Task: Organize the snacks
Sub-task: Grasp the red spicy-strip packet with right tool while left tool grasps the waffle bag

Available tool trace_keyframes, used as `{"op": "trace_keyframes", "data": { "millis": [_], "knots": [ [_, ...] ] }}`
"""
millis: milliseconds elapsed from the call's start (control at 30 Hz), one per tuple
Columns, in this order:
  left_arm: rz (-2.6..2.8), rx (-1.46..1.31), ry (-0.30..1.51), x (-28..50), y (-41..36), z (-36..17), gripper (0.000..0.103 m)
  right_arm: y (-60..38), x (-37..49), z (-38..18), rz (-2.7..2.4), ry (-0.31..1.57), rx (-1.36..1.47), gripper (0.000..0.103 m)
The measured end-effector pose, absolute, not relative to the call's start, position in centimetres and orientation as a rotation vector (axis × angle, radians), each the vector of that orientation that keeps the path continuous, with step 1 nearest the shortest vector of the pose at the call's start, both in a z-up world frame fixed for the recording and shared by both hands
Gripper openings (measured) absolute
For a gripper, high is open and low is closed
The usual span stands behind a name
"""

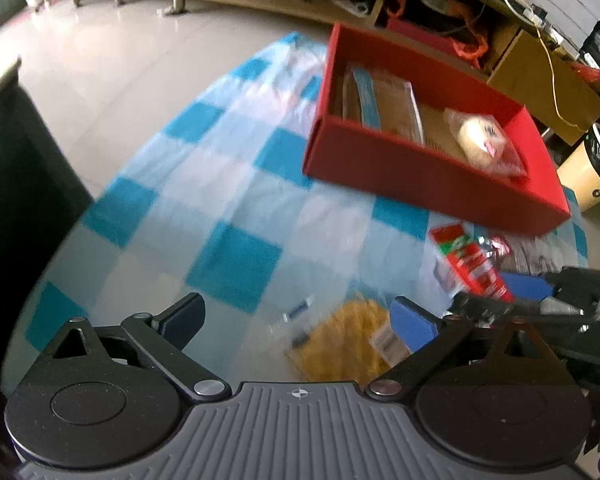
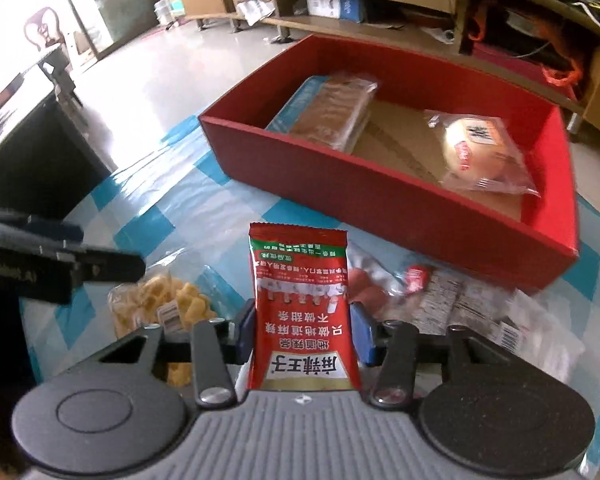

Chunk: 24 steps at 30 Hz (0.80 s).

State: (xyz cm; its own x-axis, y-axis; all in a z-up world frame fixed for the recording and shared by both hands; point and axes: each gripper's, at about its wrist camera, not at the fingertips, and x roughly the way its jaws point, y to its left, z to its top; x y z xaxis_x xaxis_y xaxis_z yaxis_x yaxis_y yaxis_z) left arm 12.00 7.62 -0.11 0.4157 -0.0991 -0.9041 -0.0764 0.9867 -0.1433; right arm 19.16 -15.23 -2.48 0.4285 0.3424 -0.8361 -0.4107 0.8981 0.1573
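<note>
- Red foil packet (image 2: pixel 302 312) stands upright between the pads of the right claw (image 2: pixel 303 330), which is clamped on its sides; its long axis runs straight ahead, toward the red box (image 2: pixel 384 204).
- The box lies beyond the packet and slightly to the right, on the blue-checked table (image 2: pixel 204 200); its near wall is the edge to clear, I judge. Inside are 2 things already: a flat biscuit pack (image 2: pixel 332 110) at the left and a wrapped bun (image 2: pixel 482 152) at the right, with bare floor between.
- The left claw (image 1: pixel 300 322) is spread wide and holds nothing, hovering over a yellow snack bag (image 1: pixel 354 338).
- The right wrist view shows the grip plainly; the left wrist view shows the packet only partly, beside the right claw's arm.
</note>
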Motion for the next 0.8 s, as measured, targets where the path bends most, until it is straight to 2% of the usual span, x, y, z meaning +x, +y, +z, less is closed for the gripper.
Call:
{"op": "trace_keyframes", "data": {
  "millis": [267, 433, 500, 567, 667, 800],
  "knots": [
    [0.055, -0.334, 1.258, 11.0, 5.7, -3.0, 0.101, -18.1, 17.4, -1.1, 0.421, 0.979, -0.035, 0.048],
    [0.189, -0.356, 1.240, 12.6, 4.3, -4.1, 0.100, -19.2, 16.7, -1.1, 0.422, 0.982, -0.020, 0.048],
    [0.228, -0.320, 1.232, 12.8, 3.7, -4.2, 0.098, -19.4, 16.5, -1.0, 0.423, 0.979, -0.023, 0.048],
    [0.224, -0.284, 1.220, 12.4, 3.1, -4.0, 0.090, -19.6, 16.2, -0.8, 0.428, 0.976, -0.020, 0.048],
    [0.185, -0.271, 1.230, 11.7, 3.4, -3.7, 0.084, -19.7, 15.9, -0.5, 0.439, 0.968, -0.023, 0.048],
    [0.156, -0.277, 1.247, 10.0, 4.8, -3.6, 0.082, -19.7, 15.2, -0.1, 0.450, 0.962, -0.011, 0.048]
  ]
}}
